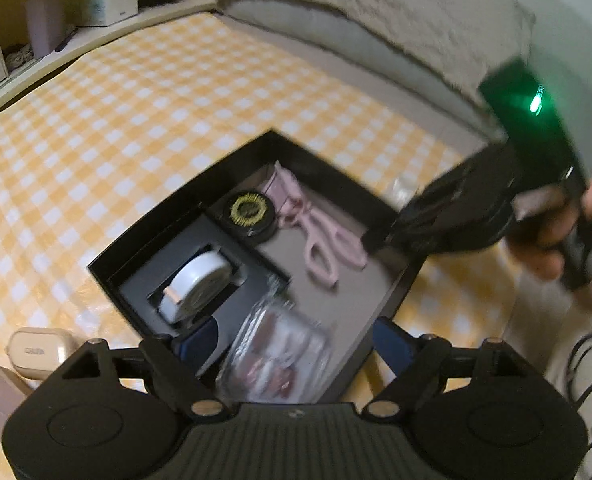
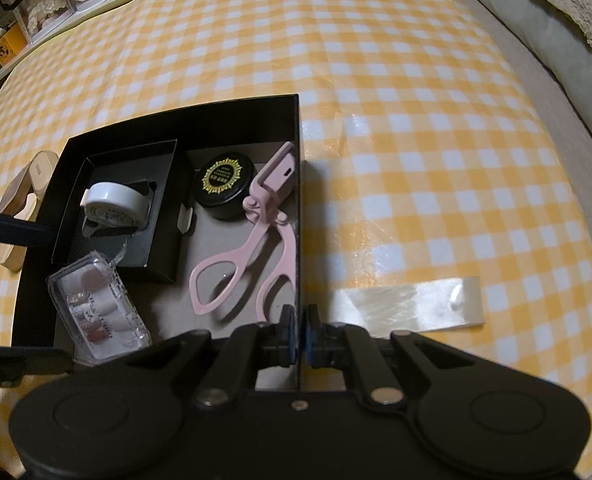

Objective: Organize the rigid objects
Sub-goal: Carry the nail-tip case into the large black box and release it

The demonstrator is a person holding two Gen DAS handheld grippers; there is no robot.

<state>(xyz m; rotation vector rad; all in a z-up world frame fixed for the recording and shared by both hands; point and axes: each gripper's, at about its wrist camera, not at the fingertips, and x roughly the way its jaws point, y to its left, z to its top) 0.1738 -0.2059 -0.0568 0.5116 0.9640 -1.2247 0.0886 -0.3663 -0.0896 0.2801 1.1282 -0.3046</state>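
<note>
I am pinching the black box's right wall with my right gripper to steady it on the checked worktop, while my left gripper, fingers spread, is hovering over the clear case, seemingly already lying inside.

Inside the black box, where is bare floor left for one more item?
Free: grey floor between the pink eyelash curler, the clear plastic nail case and the black inner tray. Crowded: the far end, where the round black gold-crested tin sits against the curler's head.
</note>
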